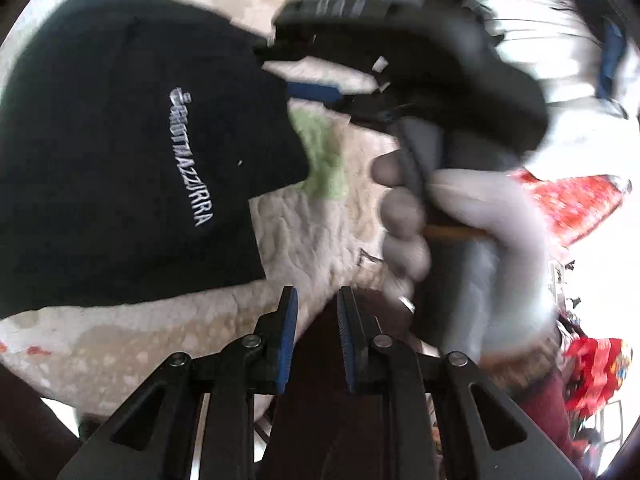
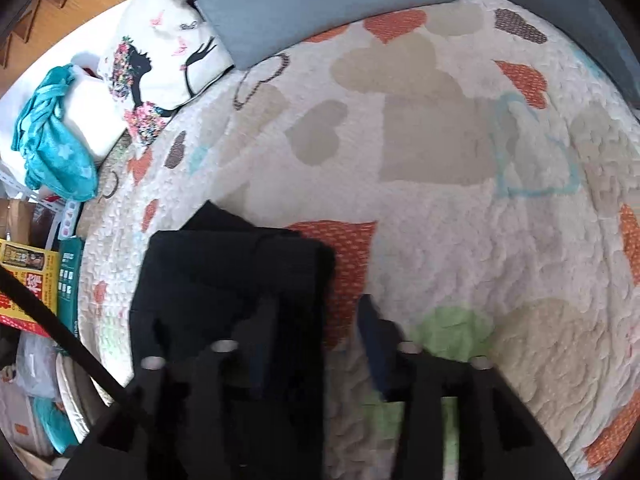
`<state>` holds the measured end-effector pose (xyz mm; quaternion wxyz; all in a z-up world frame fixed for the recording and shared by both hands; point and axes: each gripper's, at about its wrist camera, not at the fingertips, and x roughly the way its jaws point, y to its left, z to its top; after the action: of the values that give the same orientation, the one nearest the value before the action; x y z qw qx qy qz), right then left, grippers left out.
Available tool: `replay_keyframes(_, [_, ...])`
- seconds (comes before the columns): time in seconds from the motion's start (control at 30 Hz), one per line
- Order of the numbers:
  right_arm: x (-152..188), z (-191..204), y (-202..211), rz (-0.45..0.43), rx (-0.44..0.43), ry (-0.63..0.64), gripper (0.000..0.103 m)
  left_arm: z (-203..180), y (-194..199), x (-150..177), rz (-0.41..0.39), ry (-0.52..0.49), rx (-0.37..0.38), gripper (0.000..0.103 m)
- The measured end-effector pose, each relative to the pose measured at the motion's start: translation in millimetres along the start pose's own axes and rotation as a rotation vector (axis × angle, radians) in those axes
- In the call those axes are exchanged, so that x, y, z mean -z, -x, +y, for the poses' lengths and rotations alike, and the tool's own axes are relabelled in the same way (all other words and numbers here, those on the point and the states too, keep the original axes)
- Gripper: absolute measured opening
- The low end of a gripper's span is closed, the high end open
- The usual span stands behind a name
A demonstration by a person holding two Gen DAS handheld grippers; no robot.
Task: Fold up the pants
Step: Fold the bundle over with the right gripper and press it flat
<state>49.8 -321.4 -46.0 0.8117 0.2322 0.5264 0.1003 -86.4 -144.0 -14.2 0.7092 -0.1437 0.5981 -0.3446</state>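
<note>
- We hold our left gripper (image 1: 316, 340) low over the quilt (image 1: 320, 232); its blue-padded jaws stand a small way apart with nothing between them.
- The black pants (image 1: 120, 152) lie folded on the quilt, up and left of that gripper and clear of its fingers; white lettering runs across the top layer.
- In the left wrist view our gloved right hand (image 1: 460, 232) grips the handle of the other tool, just right of the left gripper's tips.
- The right gripper (image 2: 316, 344) hangs over the near edge of the pants (image 2: 232, 280). Its jaws stand wide apart; the left finger overlaps the dark cloth, the right finger is over bare quilt (image 2: 440, 160). The view is blurred, so we cannot tell whether the left finger touches the cloth; nothing is pinched.
- In the right wrist view the pants make a compact dark rectangle at the quilt's near left part, partly covering an orange heart.
- A grey bag (image 2: 320, 4) with white lettering lies at the quilt's far edge, well apart from the pants.
- A printed pillow (image 2: 160, 60) sits beside the bag, with a teal cloth (image 2: 56, 140) further left, off the quilt.
</note>
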Motion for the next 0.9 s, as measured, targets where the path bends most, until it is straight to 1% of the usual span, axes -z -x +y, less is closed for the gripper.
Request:
replay_keyframes(0.03, [0, -6, 3, -0.005, 0.002, -0.016, 0.053, 0, 16, 2, -0.027, -0.018, 0.008, 0.024])
replay_keyframes(0.07, [-1, -11, 8, -0.017, 0.016, -0.03, 0.053, 2, 29, 3, -0.056, -0.021, 0.004, 0.033])
replay_keyframes(0.1, [0, -16, 15, -0.039, 0.043, -0.042, 0.053, 6, 40, 2, -0.086, -0.015, -0.006, 0.036])
replay_keyframes(0.13, [0, -17, 21, -0.059, 0.05, -0.046, 0.054, 14, 56, 0, -0.134, 0.005, -0.021, 0.039])
replay_keyframes(0.17, [2, -18, 29, -0.084, 0.035, -0.049, 0.054, 20, 66, -4, -0.165, 0.024, -0.034, 0.039])
replay_keyframes(0.23, [6, -12, 45, -0.121, -0.045, -0.042, 0.054, 40, 85, -13, -0.233, 0.087, -0.066, 0.039])
replay_keyframes(0.3, [11, 2, 53, -0.125, -0.103, -0.002, 0.054, 57, 96, -19, -0.272, 0.143, -0.102, 0.039])
replay_keyframes(0.33, [14, 7, 54, -0.117, -0.12, 0.015, 0.054, 67, 100, -22, -0.296, 0.16, -0.141, 0.039])
replay_keyframes(0.37, [19, 14, 52, -0.099, -0.146, 0.035, 0.055, 71, 102, -21, -0.311, 0.163, -0.178, 0.039])
replay_keyframes(0.4, [24, 18, 50, -0.082, -0.162, 0.045, 0.061, 73, 97, -23, -0.319, 0.166, -0.211, 0.039])
replay_keyframes(0.43, [31, 22, 44, -0.057, -0.165, 0.055, 0.069, 78, 95, -22, -0.315, 0.171, -0.253, 0.04])
replay_keyframes(0.47, [36, 24, 39, -0.042, -0.154, 0.06, 0.072, 82, 92, -20, -0.307, 0.172, -0.28, 0.041])
replay_keyframes(0.5, [43, 26, 32, -0.027, -0.136, 0.066, 0.074, 83, 88, -22, -0.303, 0.172, -0.305, 0.042])
replay_keyframes(0.53, [50, 27, 24, -0.011, -0.121, 0.066, 0.074, 90, 88, -22, -0.298, 0.172, -0.343, 0.046])
replay_keyframes(0.57, [56, 27, 18, -0.002, -0.123, 0.06, 0.074, 95, 89, -23, -0.285, 0.168, -0.369, 0.047])
replay_keyframes(0.6, [61, 26, 12, 0.012, -0.141, 0.044, 0.07, 97, 85, -19, -0.271, 0.162, -0.378, 0.047])
replay_keyframes(0.63, [63, 24, 9, 0.026, -0.159, 0.029, 0.046, 95, 83, -18, -0.267, 0.151, -0.385, 0.047])
replay_keyframes(0.67, [66, 22, 9, 0.037, -0.198, 0.012, 0.03, 92, 83, -18, -0.265, 0.136, -0.385, 0.047])
replay_keyframes(0.7, [68, 20, 10, 0.037, -0.236, -0.012, 0.019, 88, 84, -19, -0.262, 0.123, -0.38, 0.047])
replay_keyframes(0.73, [69, 18, 15, 0.019, -0.266, -0.031, 0.014, 82, 81, -19, -0.261, 0.117, -0.379, 0.047])
replay_keyframes(0.77, [71, 16, 22, 0.003, -0.289, -0.035, 0.012, 79, 81, -17, -0.259, 0.109, -0.376, 0.047])
replay_keyframes(0.9, [84, 0, 48, -0.049, -0.334, -0.072, 0.012, 78, 79, -6, -0.238, 0.097, -0.363, 0.048])
